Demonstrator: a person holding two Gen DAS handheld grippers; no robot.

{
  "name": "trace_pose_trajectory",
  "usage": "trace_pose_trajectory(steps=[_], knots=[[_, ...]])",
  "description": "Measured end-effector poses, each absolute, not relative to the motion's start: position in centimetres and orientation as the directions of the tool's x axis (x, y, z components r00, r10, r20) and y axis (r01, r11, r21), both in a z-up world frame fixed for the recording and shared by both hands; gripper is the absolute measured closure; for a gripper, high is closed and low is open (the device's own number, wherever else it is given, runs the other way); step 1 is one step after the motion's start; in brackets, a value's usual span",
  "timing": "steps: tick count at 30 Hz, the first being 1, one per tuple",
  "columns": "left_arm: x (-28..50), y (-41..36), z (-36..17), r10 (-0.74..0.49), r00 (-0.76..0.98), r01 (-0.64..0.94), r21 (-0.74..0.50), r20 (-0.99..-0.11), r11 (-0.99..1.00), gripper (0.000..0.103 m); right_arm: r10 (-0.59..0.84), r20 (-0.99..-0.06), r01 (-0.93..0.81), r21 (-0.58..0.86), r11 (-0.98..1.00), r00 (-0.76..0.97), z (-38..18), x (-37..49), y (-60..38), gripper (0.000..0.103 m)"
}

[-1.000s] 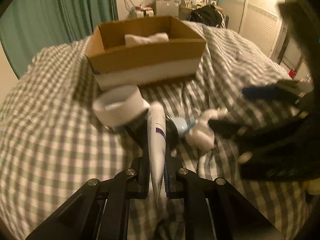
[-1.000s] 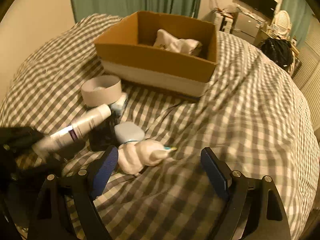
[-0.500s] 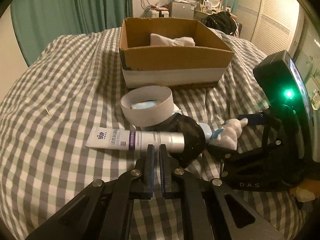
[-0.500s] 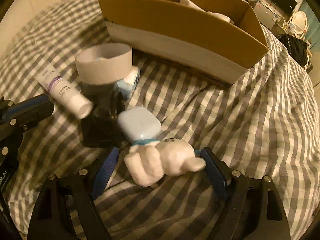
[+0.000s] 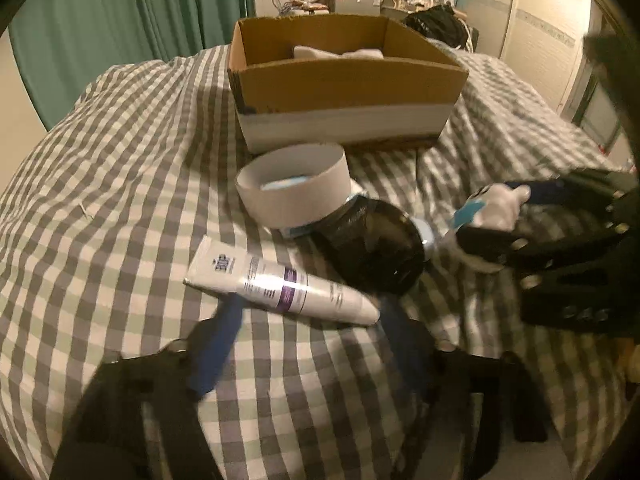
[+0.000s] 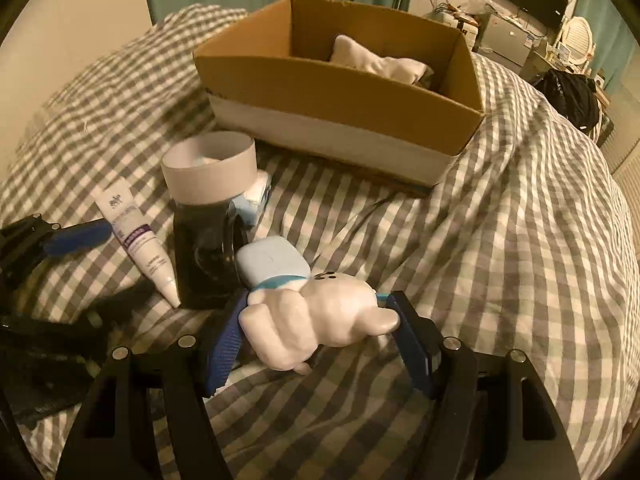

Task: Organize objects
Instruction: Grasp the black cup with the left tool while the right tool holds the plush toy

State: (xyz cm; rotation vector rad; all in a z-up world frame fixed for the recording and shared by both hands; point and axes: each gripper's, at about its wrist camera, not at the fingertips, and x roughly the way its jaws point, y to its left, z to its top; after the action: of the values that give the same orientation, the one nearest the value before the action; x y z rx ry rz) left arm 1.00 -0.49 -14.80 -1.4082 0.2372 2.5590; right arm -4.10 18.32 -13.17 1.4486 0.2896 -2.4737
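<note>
A white tube (image 5: pixel 280 282) with a purple band lies on the checked bedspread, across the front of my open left gripper (image 5: pixel 308 336), touching neither finger; it also shows in the right wrist view (image 6: pixel 136 240). My right gripper (image 6: pixel 316 332) is shut on a white toy figure (image 6: pixel 320 324), seen from the left too (image 5: pixel 496 208). Beside it lie a pale blue case (image 6: pixel 272 266), a dark jar (image 5: pixel 372 248) and a white paper ring (image 5: pixel 296 188). The cardboard box (image 5: pixel 344 84) beyond holds white cloth (image 6: pixel 376 64).
The checked bedspread (image 5: pixel 120 184) slopes away on all sides. Green curtains (image 5: pixel 132 12) hang behind the box. A desk with clutter and a dark bag (image 5: pixel 436 24) stand at the far right, with a wardrobe (image 5: pixel 540 40) beside the bed.
My left gripper let go of the tube and opened; the tube now lies flat on the bed. My right gripper moved in and closed on the white toy figure.
</note>
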Motion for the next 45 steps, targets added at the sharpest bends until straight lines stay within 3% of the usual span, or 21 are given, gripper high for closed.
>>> trace_pose_trajectory(steps=[4,8,12,13,14,16,17,23,26,34,36,40,41,45], knots=[[0.3,0.0,-16.3,0.116,-0.475,-0.284,0.027,-0.872,-0.959,0.027,-0.127,-0.872,0.322,-0.037,-0.946,-0.473,-13.0,-4.3,18.1,0.034],[-0.9,1.0,-17.3,0.121,-0.45,-0.298,0.021,-0.885,-0.954,0.019,-0.143,-0.868,0.322,-0.022,-0.946,-0.476,-12.8,-4.3,18.7,0.034],[-2.1,1.8,-17.8,0.161,-0.447,-0.313,-0.014,-0.88,-0.95,0.021,-0.15,-0.866,0.32,-0.012,-0.947,-0.476,-12.9,-4.4,18.9,0.034],[-2.0,1.9,-17.8,0.173,-0.445,-0.327,-0.021,-0.879,-0.945,0.032,-0.152,-0.866,0.321,-0.011,-0.947,-0.477,-12.9,-4.4,18.9,0.034],[-1.8,2.0,-17.7,0.189,-0.44,-0.341,-0.031,-0.878,-0.94,0.05,-0.154,-0.865,0.32,-0.008,-0.947,-0.478,-12.8,-4.4,18.9,0.034],[-1.4,2.0,-17.7,0.228,-0.419,-0.363,-0.068,-0.879,-0.929,0.073,-0.159,-0.862,0.319,-0.002,-0.948,-0.48,-12.8,-4.3,19.0,0.034],[-1.3,1.8,-17.7,0.235,-0.413,-0.365,-0.077,-0.88,-0.928,0.079,-0.161,-0.862,0.318,-0.001,-0.948,-0.481,-12.8,-4.3,19.1,0.034],[-0.7,0.7,-16.7,0.242,-0.434,-0.331,-0.097,-0.868,-0.939,0.098,-0.159,-0.858,0.314,-0.003,-0.949,-0.489,-12.5,-3.9,19.1,0.034],[-0.2,0.4,-15.8,0.251,-0.459,-0.324,-0.102,-0.852,-0.941,0.102,-0.158,-0.857,0.31,-0.002,-0.951,-0.491,-12.4,-3.7,19.1,0.034],[-0.3,0.2,-15.0,0.256,-0.469,-0.317,-0.109,-0.845,-0.942,0.099,-0.162,-0.852,0.301,0.005,-0.954,-0.499,-12.0,-3.2,19.2,0.034],[-1.0,0.4,-15.2,0.247,-0.457,-0.308,-0.108,-0.854,-0.945,0.091,-0.166,-0.85,0.297,0.011,-0.955,-0.5,-11.9,-3.3,19.4,0.034],[-1.6,1.2,-15.3,0.244,-0.447,-0.307,-0.109,-0.861,-0.946,0.053,-0.168,-0.848,0.287,0.019,-0.958,-0.503,-11.7,-3.5,19.7,0.034],[-1.6,1.5,-15.2,0.242,-0.452,-0.309,-0.104,-0.858,-0.945,0.048,-0.163,-0.846,0.283,0.015,-0.959,-0.508,-11.5,-3.5,19.8,0.034],[-2.1,2.7,-14.6,0.235,-0.468,-0.315,-0.088,-0.852,-0.945,0.045,-0.112,-0.827,0.244,-0.031,-0.969,-0.551,-10.3,-3.5,20.8,0.034]])
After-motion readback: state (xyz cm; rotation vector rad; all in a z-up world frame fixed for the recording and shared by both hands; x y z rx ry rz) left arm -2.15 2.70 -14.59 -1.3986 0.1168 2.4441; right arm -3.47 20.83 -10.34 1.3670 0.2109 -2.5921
